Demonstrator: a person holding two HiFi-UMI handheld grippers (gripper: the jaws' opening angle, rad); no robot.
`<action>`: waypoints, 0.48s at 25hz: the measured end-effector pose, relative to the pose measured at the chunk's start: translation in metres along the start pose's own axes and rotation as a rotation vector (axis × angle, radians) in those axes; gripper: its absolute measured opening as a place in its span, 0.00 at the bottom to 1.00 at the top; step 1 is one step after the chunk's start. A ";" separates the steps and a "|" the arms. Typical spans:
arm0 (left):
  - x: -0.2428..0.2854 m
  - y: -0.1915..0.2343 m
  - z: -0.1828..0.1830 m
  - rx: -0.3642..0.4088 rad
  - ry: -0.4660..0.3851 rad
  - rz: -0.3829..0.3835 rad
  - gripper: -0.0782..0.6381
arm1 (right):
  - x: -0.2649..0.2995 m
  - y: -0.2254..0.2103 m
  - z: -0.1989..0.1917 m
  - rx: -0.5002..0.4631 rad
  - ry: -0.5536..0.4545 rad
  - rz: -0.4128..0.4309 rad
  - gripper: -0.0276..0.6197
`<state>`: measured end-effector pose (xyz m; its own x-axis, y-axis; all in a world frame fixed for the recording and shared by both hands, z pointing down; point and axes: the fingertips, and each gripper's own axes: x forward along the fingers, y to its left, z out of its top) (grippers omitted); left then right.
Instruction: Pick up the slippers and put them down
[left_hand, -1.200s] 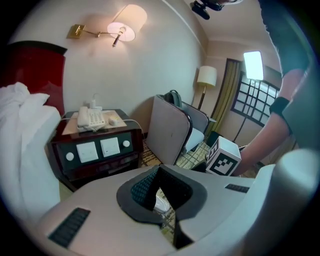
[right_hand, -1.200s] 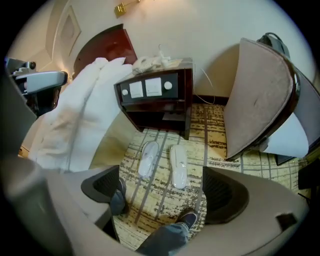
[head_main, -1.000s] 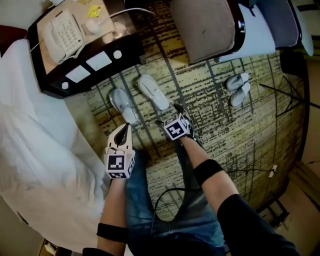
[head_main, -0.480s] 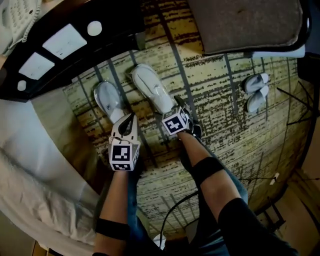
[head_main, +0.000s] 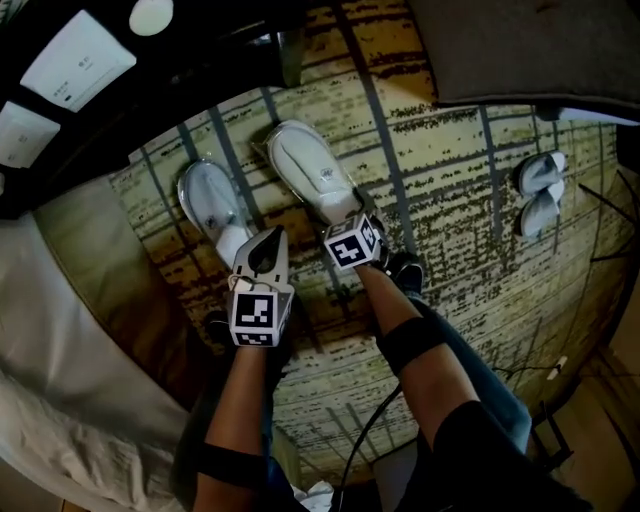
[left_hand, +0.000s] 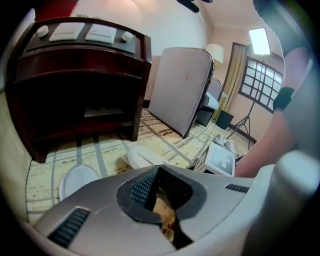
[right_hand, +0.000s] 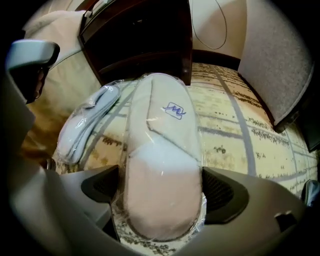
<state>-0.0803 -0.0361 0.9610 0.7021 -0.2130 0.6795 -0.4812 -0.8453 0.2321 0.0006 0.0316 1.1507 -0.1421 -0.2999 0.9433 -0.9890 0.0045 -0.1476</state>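
Nearest to me in the head view are the two forearms, each with a dark band, above blue jeans. Just beyond them I have the left hand-held gripper with its jaws brought together and nothing between them; only the patterned carpet shows through the small gap behind the pads. Its tip sits just beside the heel end of the left-hand slipper, which lies flat on the carpet, toe pointing away, and I cannot tell whether they touch. To the right, the right hand-held gripper points steeply down with its jaws spread wide around the heel end of the right-hand slipper. This is a white slipper in clear plastic wrap with a small blue logo on its upper, and I see the dark pads against the wrap on both sides. It lies lengthwise away from me, toe toward the dark wooden nightstand, and just right of the left-hand slipper. The bed with its pale cover runs along the left side. Farther off, on the right of the carpet and well apart from both grippers, I see a second pair of slippers lying side by side. Beyond them, at the far edge, is a grey upholstered seat.
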 end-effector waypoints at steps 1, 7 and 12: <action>0.002 0.002 -0.003 0.001 -0.001 0.002 0.11 | 0.004 -0.001 0.000 -0.006 -0.005 -0.008 0.87; 0.000 0.013 -0.011 -0.016 0.005 0.023 0.11 | -0.002 0.000 0.000 -0.026 -0.022 -0.022 0.77; -0.003 0.018 -0.003 -0.019 -0.009 0.038 0.11 | -0.021 0.000 0.018 -0.016 -0.078 -0.018 0.75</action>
<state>-0.0926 -0.0494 0.9658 0.6881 -0.2494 0.6814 -0.5174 -0.8271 0.2198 0.0040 0.0208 1.1257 -0.1213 -0.3736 0.9196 -0.9920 0.0137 -0.1252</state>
